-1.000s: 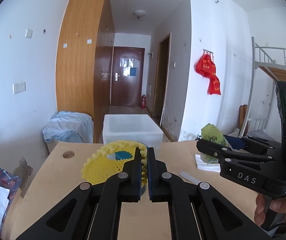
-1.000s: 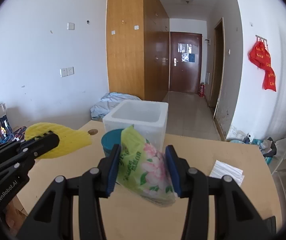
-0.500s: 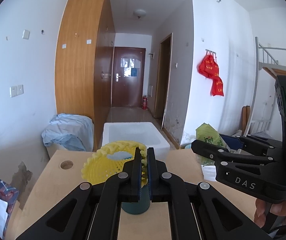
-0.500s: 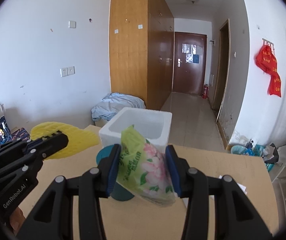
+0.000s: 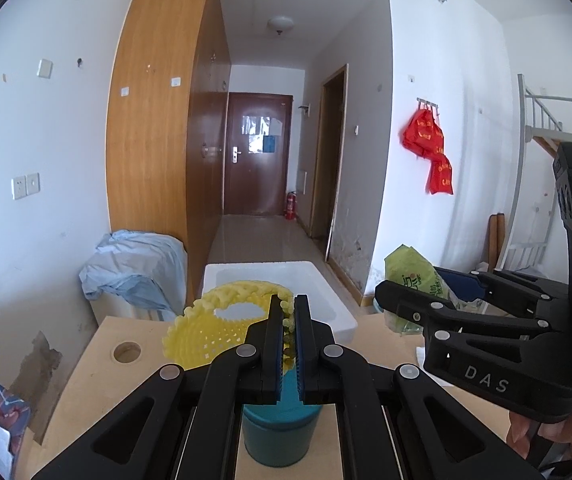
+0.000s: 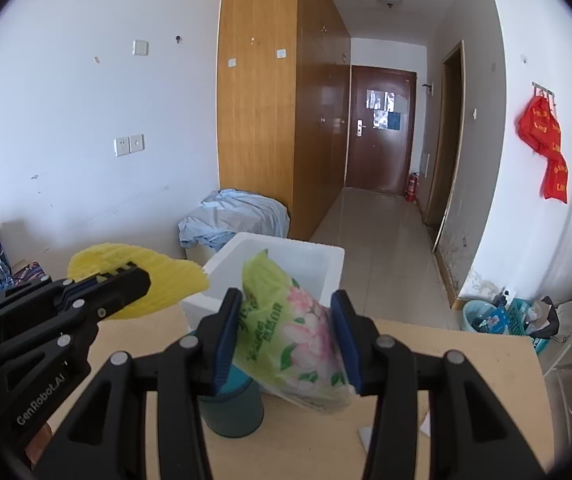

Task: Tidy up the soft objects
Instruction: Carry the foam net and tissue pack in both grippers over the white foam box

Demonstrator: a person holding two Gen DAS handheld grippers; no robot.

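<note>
Carrying two soft things, one in each gripper, above the surface (image 5: 86, 380).

You are pinching one yellow mesh foam net (image 5: 214, 328) by its rim in the left gripper (image 5: 288, 344), its jaws pressed almost together on it, and you are squeezing one green flowered tissue pack (image 6: 290, 332) between the pads of the right gripper (image 6: 286, 344), whose jaws are standing partway apart around it. Both things are hanging in the air just in front of one white foam box (image 6: 326, 264) sitting at the far edge of the surface. One teal cup (image 6: 232, 408) is standing upright on the surface below the grippers, near the box. One hand (image 5: 534, 436) is showing under the right gripper.
</note>
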